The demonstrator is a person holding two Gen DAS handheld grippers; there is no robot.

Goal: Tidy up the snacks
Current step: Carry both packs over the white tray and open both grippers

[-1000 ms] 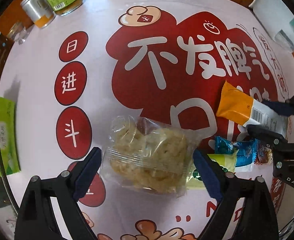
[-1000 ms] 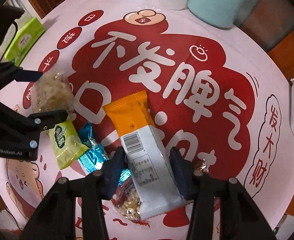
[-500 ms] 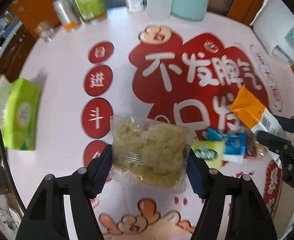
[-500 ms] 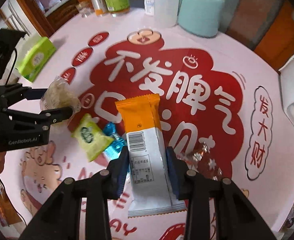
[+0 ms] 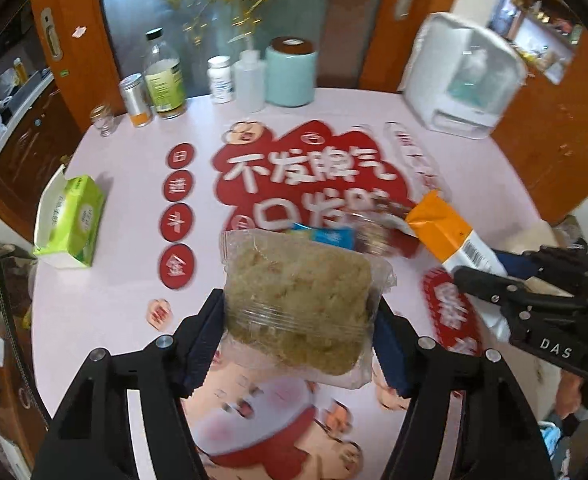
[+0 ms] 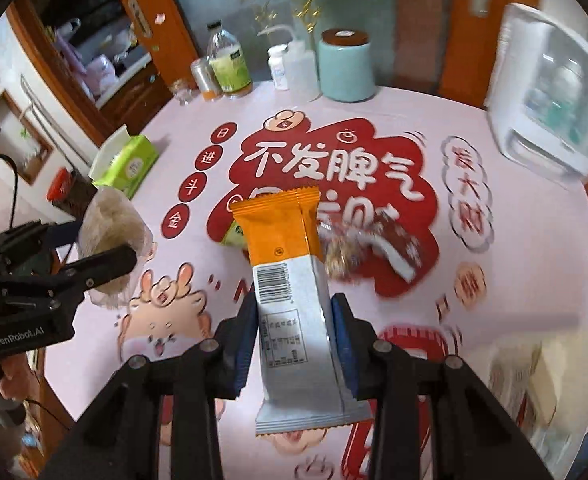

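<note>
My left gripper (image 5: 300,322) is shut on a clear packet of pale crumbly cake (image 5: 298,300), held up above the round printed table (image 5: 125,292). My right gripper (image 6: 296,320) is shut on an orange and white bar packet (image 6: 281,240), also lifted off the table. In the left wrist view the right gripper (image 5: 494,276) and its orange packet (image 5: 442,228) show at the right. The right wrist view has the left gripper (image 6: 105,260) with the cake packet (image 6: 109,224) at its left. On the table below lie a blue packet (image 5: 326,236), a green packet (image 6: 235,236) and a clear nut packet (image 6: 358,248).
A green tissue pack (image 5: 71,220) lies near the table's left edge. Bottles, a can and a teal canister (image 5: 289,72) stand along the far edge. A white appliance (image 5: 462,80) sits at the far right. A pale box (image 6: 534,376) shows blurred at the near right.
My left gripper closed on the cake packet and lifted it. My right gripper rose with the orange bar packet. Both views now look from higher above the table.
</note>
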